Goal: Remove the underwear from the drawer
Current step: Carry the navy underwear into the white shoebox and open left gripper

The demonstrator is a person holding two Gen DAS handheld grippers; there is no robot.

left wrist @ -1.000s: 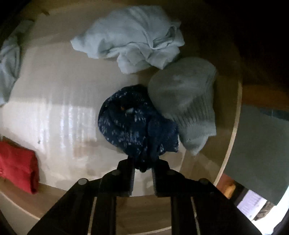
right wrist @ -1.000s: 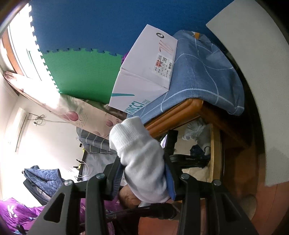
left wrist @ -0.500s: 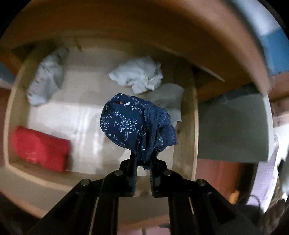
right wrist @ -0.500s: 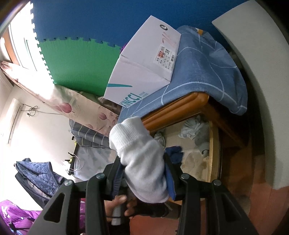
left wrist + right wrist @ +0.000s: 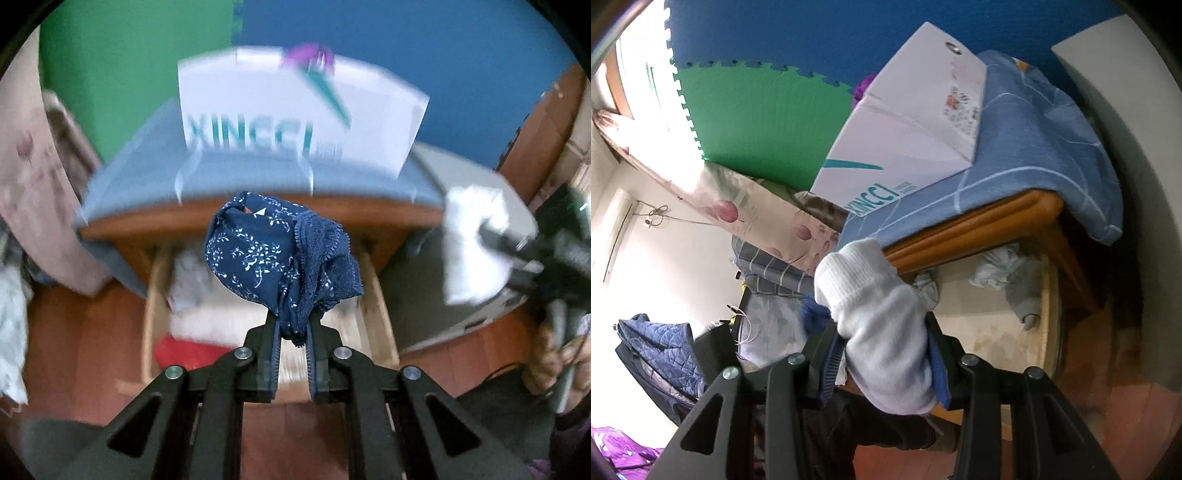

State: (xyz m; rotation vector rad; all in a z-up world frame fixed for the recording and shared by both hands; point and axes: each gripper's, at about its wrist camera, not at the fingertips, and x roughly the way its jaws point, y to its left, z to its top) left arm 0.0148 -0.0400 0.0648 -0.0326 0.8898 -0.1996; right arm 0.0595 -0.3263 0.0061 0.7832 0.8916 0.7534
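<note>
In the left wrist view my left gripper (image 5: 293, 332) is shut on navy floral underwear (image 5: 266, 254) with a lace edge, which hangs bunched above the open wooden drawer (image 5: 378, 306). The drawer holds a red cloth (image 5: 184, 350) and pale clothes (image 5: 188, 280). In the right wrist view my right gripper (image 5: 886, 365) is shut on a white sock (image 5: 882, 332), held beside the drawer (image 5: 1051, 317). Pale blue cloth (image 5: 997, 266) and a grey sock (image 5: 1025, 299) lie in it. From the left camera, the right gripper (image 5: 517, 251) with its white sock (image 5: 469, 251) shows at the right.
A white box (image 5: 295, 110) lettered in teal stands on a blue cloth (image 5: 1034, 147) covering the wooden cabinet top (image 5: 979, 225). Green and blue foam mats (image 5: 757, 110) line the wall. A floral pillow (image 5: 746, 206) and bedding lie left. The floor (image 5: 81, 332) is red-brown.
My left gripper has lifted the navy underwear up out of the drawer and tipped upward, so the cabinet top and box are now in view. The right gripper has shifted slightly, holding its sock.
</note>
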